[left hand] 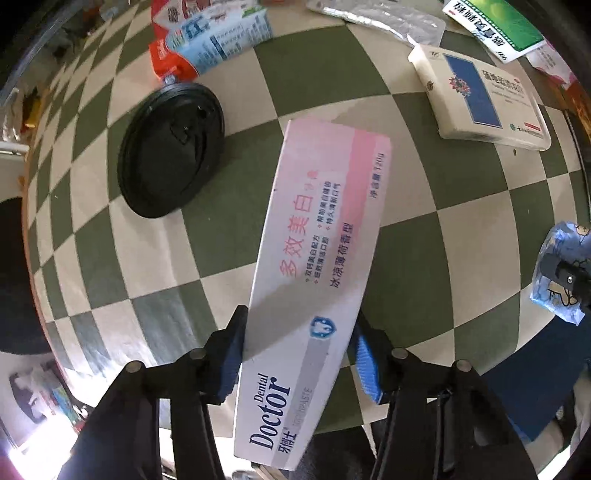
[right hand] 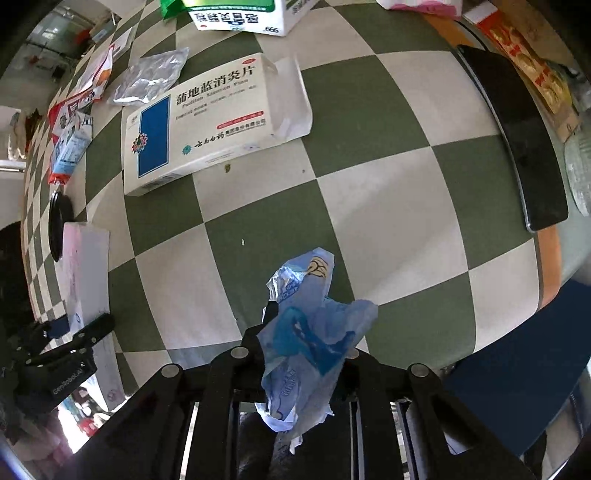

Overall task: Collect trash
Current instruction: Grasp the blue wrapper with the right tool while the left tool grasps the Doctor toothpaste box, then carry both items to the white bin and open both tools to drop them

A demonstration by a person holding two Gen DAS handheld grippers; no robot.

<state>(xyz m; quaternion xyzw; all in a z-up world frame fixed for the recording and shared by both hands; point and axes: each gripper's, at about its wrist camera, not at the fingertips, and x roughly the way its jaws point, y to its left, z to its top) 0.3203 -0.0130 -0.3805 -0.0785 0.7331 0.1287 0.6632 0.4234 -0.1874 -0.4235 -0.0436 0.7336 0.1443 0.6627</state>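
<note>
My left gripper [left hand: 299, 350] is shut on a pink and white toothpaste box [left hand: 317, 266] and holds it above the green and white checked table [left hand: 461, 236]. The box also shows in the right wrist view [right hand: 86, 273], with the left gripper [right hand: 70, 332] on it. My right gripper [right hand: 306, 332] is shut on a crumpled blue plastic wrapper [right hand: 310, 339], which hides its fingertips. The wrapper shows at the right edge of the left wrist view [left hand: 561, 273].
A black round lid [left hand: 171, 147] lies left of the toothpaste box. A white and blue medicine box [right hand: 199, 125], a silver foil pack [right hand: 151, 77], a green and white box [right hand: 240, 14], a small blue carton [left hand: 218, 37] and a black tray [right hand: 517, 136] lie around the table.
</note>
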